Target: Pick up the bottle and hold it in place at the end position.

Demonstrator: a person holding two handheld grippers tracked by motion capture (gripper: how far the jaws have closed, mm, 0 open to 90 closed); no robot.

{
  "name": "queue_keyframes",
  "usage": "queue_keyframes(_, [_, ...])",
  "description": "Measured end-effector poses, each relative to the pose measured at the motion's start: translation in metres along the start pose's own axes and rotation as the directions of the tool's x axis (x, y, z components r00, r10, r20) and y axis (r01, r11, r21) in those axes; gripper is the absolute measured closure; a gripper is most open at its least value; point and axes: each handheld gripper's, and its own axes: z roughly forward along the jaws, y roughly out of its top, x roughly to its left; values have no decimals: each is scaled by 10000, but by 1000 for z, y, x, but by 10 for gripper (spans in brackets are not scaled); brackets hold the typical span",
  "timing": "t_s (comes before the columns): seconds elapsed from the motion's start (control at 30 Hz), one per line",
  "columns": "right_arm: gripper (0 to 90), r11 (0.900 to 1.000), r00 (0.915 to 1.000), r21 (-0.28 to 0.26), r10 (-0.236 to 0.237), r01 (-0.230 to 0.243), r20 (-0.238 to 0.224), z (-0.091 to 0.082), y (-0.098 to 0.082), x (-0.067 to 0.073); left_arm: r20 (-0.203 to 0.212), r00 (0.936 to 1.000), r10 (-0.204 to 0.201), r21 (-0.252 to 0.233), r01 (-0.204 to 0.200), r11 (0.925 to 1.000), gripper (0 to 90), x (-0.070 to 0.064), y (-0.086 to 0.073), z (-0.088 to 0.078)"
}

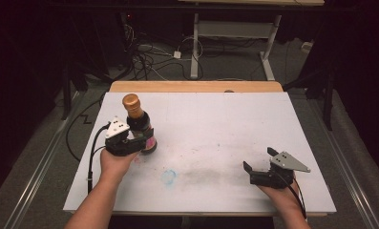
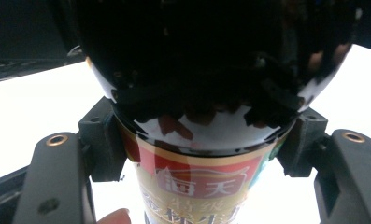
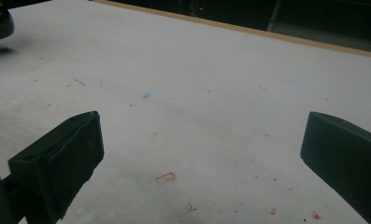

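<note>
White table top [image 1: 215, 129] smudged with red and blue marks, dark bottle [image 1: 138, 125] with bronze cap upright near its left edge, left gripper [image 1: 138, 143] pinching the bottle's body, right gripper [image 1: 258, 164] near the front right corner, jaws spread

Black claws [image 1: 144, 140] [image 1: 259, 161] — grey three-cornered plates, black cables, brass-ringed screw holes.

a white table top [image 1: 235, 124] carries faint blue and red smudges, with a wooden edge [image 1: 196, 86] along its far side. beyond it, tangled cables [image 1: 149, 57] lie on the grey floor beside a white desk frame [image 1: 235, 33].
</note>
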Motion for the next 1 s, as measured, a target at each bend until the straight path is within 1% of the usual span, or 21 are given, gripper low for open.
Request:
queue_keyframes(0.03, [3,10000,10000,-12,-5,5,-10,0,0,0,177,9998,15,142,-17,9999,294,-6,-3,7])
queue_keyframes(0.07, [3,10000,10000,-12,-5,5,-10,0,0,0,177,9998,15,142,-17,9999,294,-6,-3,7])
queue_keyframes(0.23, [3,10000,10000,-40,54,-54,-5,-1,0,-1,478,9988,90,351,-106,9993,294,-20,-11,23])
queue_keyframes(0.3, [3,10000,10000,-72,44,-44,-14,-1,0,-1,766,9971,33,512,-72,9987,294,-30,-16,35])
queue_keyframes(0.33, [3,10000,10000,-72,44,-44,-14,-1,0,-1,766,9971,33,512,-72,9987,294,-30,-16,35])
queue_keyframes(0.53, [3,9999,10000,-104,61,-62,-33,-3,0,-3,1186,9929,-28,752,-62,9971,293,-47,-27,56])
queue_keyframes(0.6, [3,9999,10000,-104,96,-97,-15,-3,0,-3,1322,9912,-36,899,-83,9959,293,-52,-30,62])
queue_keyframes(0.73, [3,9998,9999,-118,145,-146,-20,-4,-1,-4,1640,9864,-98,1082,-81,9941,293,-62,-37,71])
queue_keyframes(0.83, [3,9998,9999,-126,131,-132,-46,-4,-1,-4,1951,9805,-214,1168,-15,9932,292,-68,-41,76])
queue_keyframes(0.97, [3,9998,9999,-152,106,-107,-52,-4,-1,-4,2242,9742,-275,1281,-15,9918,292,-73,-47,82])
queue_keyframes(1.0, [3,9998,9999,-130,165,-166,-51,-5,-1,-4,2302,9728,-246,1315,-60,9913,291,-74,-48,83])
